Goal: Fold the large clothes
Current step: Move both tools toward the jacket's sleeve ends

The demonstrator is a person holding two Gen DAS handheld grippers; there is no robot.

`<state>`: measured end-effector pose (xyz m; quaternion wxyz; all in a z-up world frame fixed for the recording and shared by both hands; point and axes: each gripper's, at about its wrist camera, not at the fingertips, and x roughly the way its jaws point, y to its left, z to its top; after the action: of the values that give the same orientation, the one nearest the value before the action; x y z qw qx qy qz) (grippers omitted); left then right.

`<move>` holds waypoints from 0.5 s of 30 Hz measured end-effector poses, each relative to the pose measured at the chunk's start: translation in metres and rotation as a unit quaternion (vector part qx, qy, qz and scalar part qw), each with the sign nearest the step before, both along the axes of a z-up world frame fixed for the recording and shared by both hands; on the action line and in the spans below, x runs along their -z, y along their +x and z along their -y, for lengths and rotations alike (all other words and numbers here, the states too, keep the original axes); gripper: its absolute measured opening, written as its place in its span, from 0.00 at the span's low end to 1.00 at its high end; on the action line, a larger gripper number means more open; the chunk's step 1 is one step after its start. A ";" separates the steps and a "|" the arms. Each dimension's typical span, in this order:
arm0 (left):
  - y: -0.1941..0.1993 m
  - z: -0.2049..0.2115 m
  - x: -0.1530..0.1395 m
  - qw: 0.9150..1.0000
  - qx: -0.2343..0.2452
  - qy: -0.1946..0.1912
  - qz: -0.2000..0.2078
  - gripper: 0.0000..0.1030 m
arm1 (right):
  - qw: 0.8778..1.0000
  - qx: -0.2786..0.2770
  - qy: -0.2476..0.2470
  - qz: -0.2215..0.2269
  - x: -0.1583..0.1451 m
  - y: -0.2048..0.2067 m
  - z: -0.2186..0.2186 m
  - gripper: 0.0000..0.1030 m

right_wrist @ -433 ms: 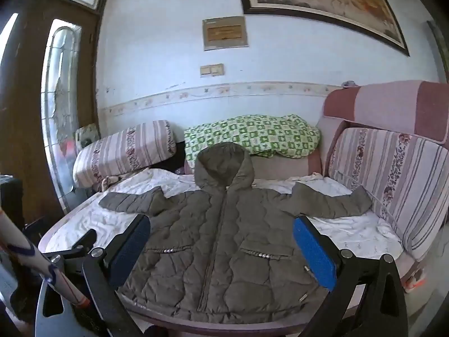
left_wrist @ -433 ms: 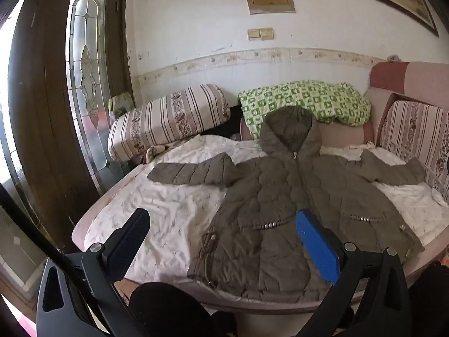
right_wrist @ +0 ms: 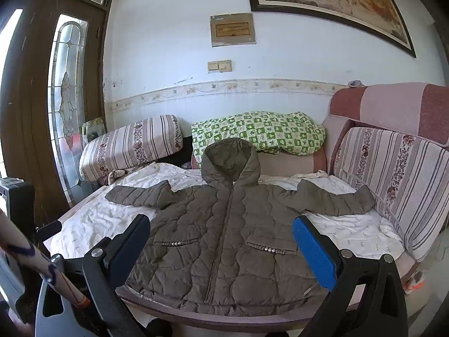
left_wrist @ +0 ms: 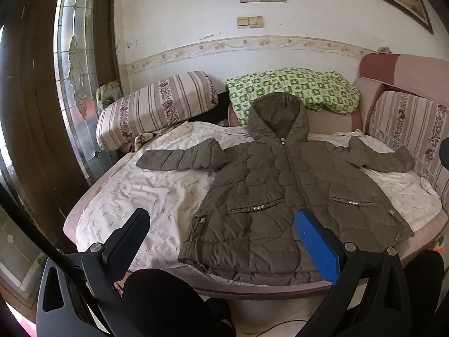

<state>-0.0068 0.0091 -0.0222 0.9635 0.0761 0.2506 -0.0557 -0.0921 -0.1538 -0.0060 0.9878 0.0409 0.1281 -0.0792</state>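
Note:
An olive quilted hooded coat (left_wrist: 286,191) (right_wrist: 224,236) lies flat and zipped on a white sheet, both sleeves spread out sideways, hood toward the wall. My left gripper (left_wrist: 221,230) hangs above the near edge of the bed, over the coat's lower left hem, jaws wide apart and empty. In its own view my right gripper (right_wrist: 221,238) hovers in front of the coat's lower front, also open with nothing between the fingers. Neither gripper touches the coat.
The coat rests on a round bed whose pink rim (left_wrist: 92,196) curves along the near side. Striped cushions (left_wrist: 157,106) (right_wrist: 393,179) and a green patterned pillow (left_wrist: 294,87) line the back. A dark wooden door with stained glass (left_wrist: 73,64) stands left. A dark knee (left_wrist: 160,300) is below.
The left wrist view has shifted slightly to the right; the coat sits a little more toward the centre. The right view looks unchanged, and both grippers stay open.

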 end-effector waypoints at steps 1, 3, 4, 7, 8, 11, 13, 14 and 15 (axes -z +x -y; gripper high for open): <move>0.000 0.003 -0.003 1.000 0.005 0.009 -0.013 1.00 | 1.000 0.003 0.000 -0.002 0.000 -0.001 -0.001 1.00; -0.001 0.006 -0.002 1.000 0.012 0.012 -0.012 1.00 | 1.000 0.005 0.001 -0.005 0.000 -0.003 -0.002 1.00; -0.002 0.008 -0.002 1.000 0.016 0.013 -0.013 1.00 | 1.000 0.006 0.002 -0.005 0.000 -0.004 -0.001 1.00; -0.001 0.013 -0.001 0.999 0.023 0.017 -0.016 1.00 | 1.000 0.011 0.013 -0.011 -0.005 -0.004 0.007 1.00; 0.000 0.013 -0.002 0.999 0.023 0.019 -0.018 1.00 | 1.000 0.012 0.013 -0.011 -0.005 -0.005 0.008 1.00; 0.000 0.014 0.000 1.000 0.028 0.004 -0.013 1.00 | 0.999 0.015 0.019 -0.028 -0.005 -0.003 0.010 1.00; 0.000 0.013 0.000 0.999 0.029 0.001 -0.015 1.00 | 0.999 0.016 0.026 -0.038 -0.007 0.000 0.010 1.00; 0.000 0.013 0.002 0.999 0.029 0.003 -0.011 1.00 | 0.999 0.017 0.028 -0.043 -0.007 0.001 0.009 1.00; 0.001 0.014 0.003 0.999 0.029 0.006 -0.012 1.00 | 0.999 0.016 0.025 -0.044 -0.005 0.002 0.010 1.00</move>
<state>-0.0057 -0.0049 -0.0251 0.9580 0.0882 0.2600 -0.0832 -0.0896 -0.1639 -0.0009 0.9784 0.0646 0.1728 -0.0934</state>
